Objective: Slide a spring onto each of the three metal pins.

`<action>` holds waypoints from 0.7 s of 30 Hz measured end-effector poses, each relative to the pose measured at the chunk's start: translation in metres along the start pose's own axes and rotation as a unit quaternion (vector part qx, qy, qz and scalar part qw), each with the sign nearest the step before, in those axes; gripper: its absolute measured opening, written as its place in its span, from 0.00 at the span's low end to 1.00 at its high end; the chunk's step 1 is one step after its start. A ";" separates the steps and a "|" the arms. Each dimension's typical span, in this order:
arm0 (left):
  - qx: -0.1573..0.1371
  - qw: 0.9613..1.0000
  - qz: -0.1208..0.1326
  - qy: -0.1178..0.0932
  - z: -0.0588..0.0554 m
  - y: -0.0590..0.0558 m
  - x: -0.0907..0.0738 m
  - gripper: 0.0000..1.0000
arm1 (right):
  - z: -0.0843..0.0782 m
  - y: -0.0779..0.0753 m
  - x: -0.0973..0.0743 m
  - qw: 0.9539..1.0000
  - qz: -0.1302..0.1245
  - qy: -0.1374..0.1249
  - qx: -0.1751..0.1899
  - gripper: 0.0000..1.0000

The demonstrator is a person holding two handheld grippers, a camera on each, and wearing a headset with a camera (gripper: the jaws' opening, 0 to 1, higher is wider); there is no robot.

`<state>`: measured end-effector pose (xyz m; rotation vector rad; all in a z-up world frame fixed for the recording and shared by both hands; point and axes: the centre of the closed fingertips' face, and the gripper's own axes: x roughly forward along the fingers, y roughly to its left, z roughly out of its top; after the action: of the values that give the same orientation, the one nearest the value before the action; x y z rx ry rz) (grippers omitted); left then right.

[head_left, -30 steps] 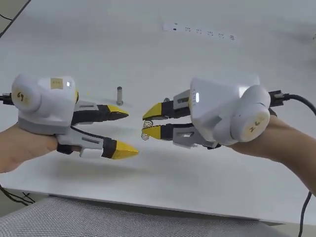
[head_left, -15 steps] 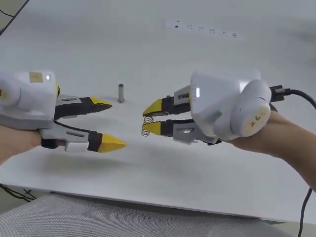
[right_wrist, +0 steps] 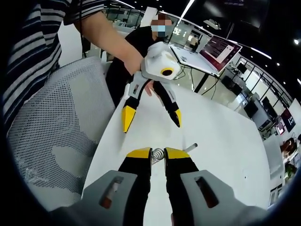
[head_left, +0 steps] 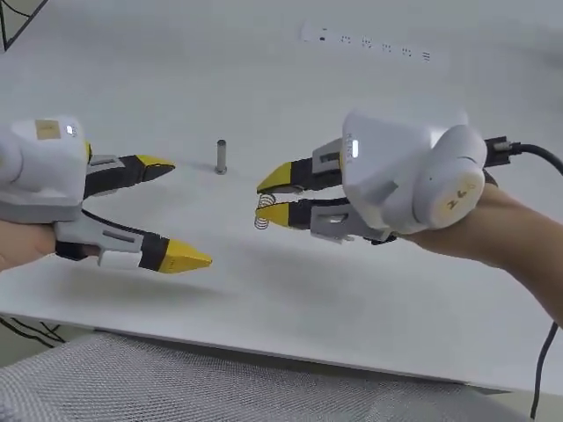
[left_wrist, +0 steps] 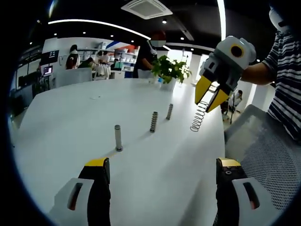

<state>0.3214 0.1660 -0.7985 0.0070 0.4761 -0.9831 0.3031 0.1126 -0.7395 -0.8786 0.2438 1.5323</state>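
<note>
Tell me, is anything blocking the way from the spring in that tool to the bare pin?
Nothing visible does. The spring, pinched in the right tool, has only bare table between it and the bare pin. The open left tool sits off to the pin's other side.

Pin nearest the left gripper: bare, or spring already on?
Bare. The pin shows smooth metal in the left gripper view; the spring hangs in the right gripper, apart from it.

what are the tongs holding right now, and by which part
The right tongs pinch a spring by its top end; the rest hangs free below the tips. The left tongs are open and hold nothing.
</note>
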 end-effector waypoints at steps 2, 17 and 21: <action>0.001 1.000 0.000 0.000 0.000 0.000 -0.001 0.94 | -0.001 -0.001 0.001 1.000 0.000 0.001 0.000 0.12; 0.002 1.000 0.007 -0.008 -0.002 0.001 -0.009 0.93 | -0.001 -0.022 0.011 1.000 -0.002 0.005 -0.004 0.12; 0.001 1.000 0.008 -0.009 -0.002 0.002 -0.010 0.92 | 0.000 -0.033 0.016 1.000 -0.005 0.007 -0.006 0.12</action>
<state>0.3173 0.1750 -0.7971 0.0029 0.4571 -0.9676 0.3347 0.1308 -0.7387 -0.8991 0.2395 1.5204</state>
